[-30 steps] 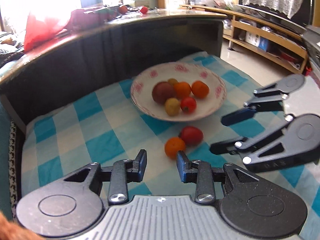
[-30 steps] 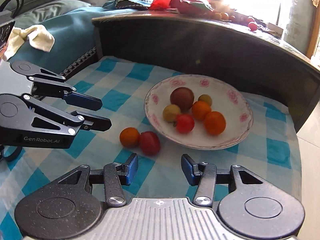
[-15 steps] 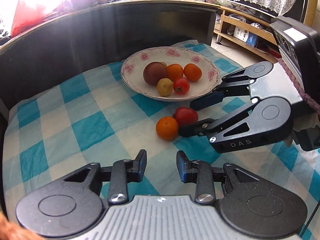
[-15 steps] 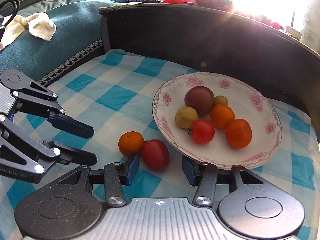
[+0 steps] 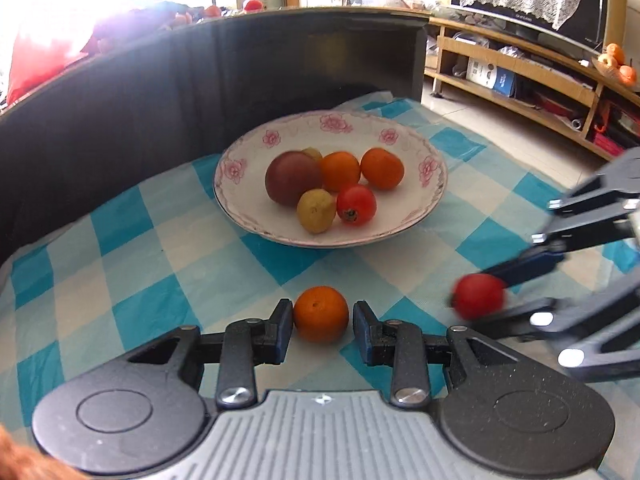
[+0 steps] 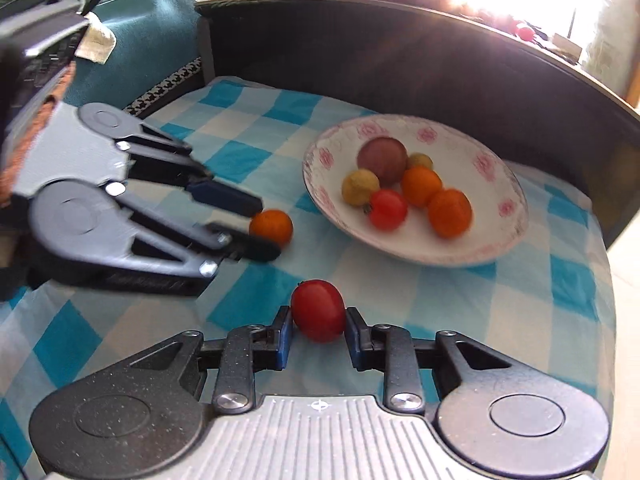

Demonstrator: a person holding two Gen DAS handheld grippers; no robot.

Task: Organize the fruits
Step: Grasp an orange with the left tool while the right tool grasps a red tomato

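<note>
A flowered white plate point(image 5: 394, 222) on the blue checked cloth holds several fruits: oranges, a red tomato, yellow fruits and a dark plum. A loose orange point(image 5: 321, 314) lies on the cloth between the fingers of my left gripper point(image 5: 320, 316), which stands open around it with a small gap on the right side. In the right wrist view the same orange point(image 6: 272, 227) sits at the left gripper point(image 6: 266, 230) tips. My right gripper point(image 6: 318, 324) has its jaws closing tight on a red tomato point(image 6: 318, 310), pads pressing both sides. The tomato point(image 5: 478, 296) looks blurred in the left wrist view.
A dark curved wall point(image 5: 200, 92) rises right behind the plate. A teal sofa point(image 6: 152, 48) lies to the left of the cloth. A wooden shelf unit point(image 5: 520, 76) stands beyond the floor at the right. The cloth's right edge point(image 6: 604, 280) drops to the floor.
The left gripper came forward and down around the orange. The right gripper closed on the red tomato and drew it away from the orange, toward the right.
</note>
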